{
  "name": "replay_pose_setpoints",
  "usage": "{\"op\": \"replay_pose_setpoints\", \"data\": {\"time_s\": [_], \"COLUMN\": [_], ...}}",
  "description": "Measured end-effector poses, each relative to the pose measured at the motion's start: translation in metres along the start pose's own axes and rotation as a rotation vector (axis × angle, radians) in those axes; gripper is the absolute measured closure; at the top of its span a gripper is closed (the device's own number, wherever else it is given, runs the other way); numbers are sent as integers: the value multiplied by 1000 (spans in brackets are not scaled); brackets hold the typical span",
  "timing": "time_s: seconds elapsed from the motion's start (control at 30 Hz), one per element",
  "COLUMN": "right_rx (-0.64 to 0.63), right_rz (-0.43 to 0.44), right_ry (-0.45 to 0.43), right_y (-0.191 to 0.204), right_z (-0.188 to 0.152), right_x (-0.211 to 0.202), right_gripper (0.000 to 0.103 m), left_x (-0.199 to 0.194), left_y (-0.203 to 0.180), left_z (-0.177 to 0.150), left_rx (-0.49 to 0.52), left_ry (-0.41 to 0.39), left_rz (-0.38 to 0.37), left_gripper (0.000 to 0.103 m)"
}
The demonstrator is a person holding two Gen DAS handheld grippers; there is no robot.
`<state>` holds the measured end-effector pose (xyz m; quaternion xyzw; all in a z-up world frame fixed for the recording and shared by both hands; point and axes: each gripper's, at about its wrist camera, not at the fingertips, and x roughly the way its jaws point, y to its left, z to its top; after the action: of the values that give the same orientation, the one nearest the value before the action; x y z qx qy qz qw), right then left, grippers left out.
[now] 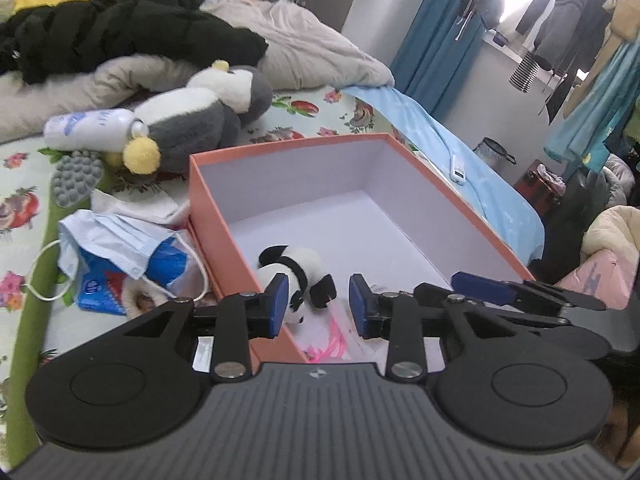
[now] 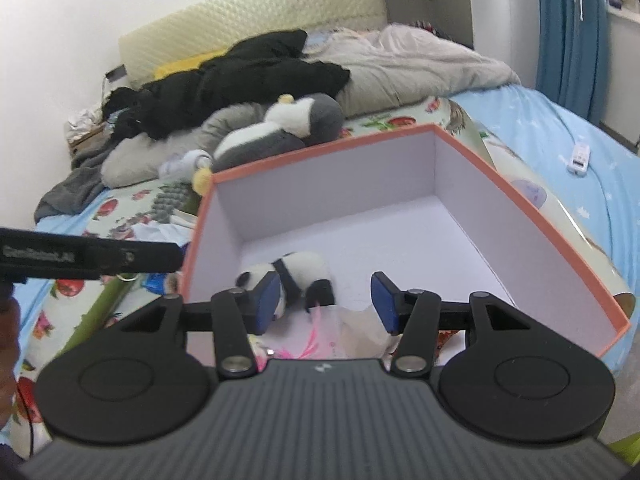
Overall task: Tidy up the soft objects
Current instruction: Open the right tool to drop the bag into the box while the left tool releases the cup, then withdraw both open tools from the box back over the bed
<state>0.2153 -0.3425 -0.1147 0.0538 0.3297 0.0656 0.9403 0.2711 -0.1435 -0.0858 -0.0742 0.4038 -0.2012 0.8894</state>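
Observation:
A small panda plush [image 1: 296, 276] lies inside the orange box [image 1: 288, 145], near its left wall. My left gripper [image 1: 318, 304] hovers open above the box's near corner, and the panda shows through the gap without touching the pads. In the right wrist view the panda [image 2: 300, 268] lies in the same box [image 2: 324, 148], and my right gripper [image 2: 324, 304] is open over it, holding nothing. A crumpled clear bag with pink print [image 2: 320, 340] lies at the near end of the box. A large grey and white penguin plush [image 1: 192, 120] rests on the bed behind the box.
Left of the box lie a face mask [image 1: 120, 240], a blue tissue pack [image 1: 160, 264], a grey brush [image 1: 76, 178] and a white bottle [image 1: 88, 128]. Black clothing [image 1: 120, 36] and a beige duvet [image 2: 420, 60] cover the bed's head. A white remote [image 2: 580, 158] lies on the blue sheet at the right.

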Motion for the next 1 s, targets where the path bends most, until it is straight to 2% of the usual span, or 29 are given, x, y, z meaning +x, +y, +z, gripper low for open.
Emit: {"op": "replay_pose_setpoints", "data": {"time_s": [0.17, 0.47, 0.7, 1.0], "right_rx": [-25, -45, -52, -83], "right_rz": [17, 43, 85, 115], "right_ry": [-59, -99, -67, -17], "right_y": [17, 43, 64, 84], "right_z": [-10, -23, -42, -59], "right_x": [-26, -58, -65, -67], "right_gripper": [49, 49, 49, 49], "left_x": [-26, -69, -93, -121], "left_y": [0, 16, 37, 70], "left_z": [-16, -47, -71, -98], "left_rx": [8, -33, -84, -147], "left_ry": [-34, -51, -37, -35], "left_rz": [24, 42, 48, 117], "left_gripper": [65, 65, 65, 65]}}
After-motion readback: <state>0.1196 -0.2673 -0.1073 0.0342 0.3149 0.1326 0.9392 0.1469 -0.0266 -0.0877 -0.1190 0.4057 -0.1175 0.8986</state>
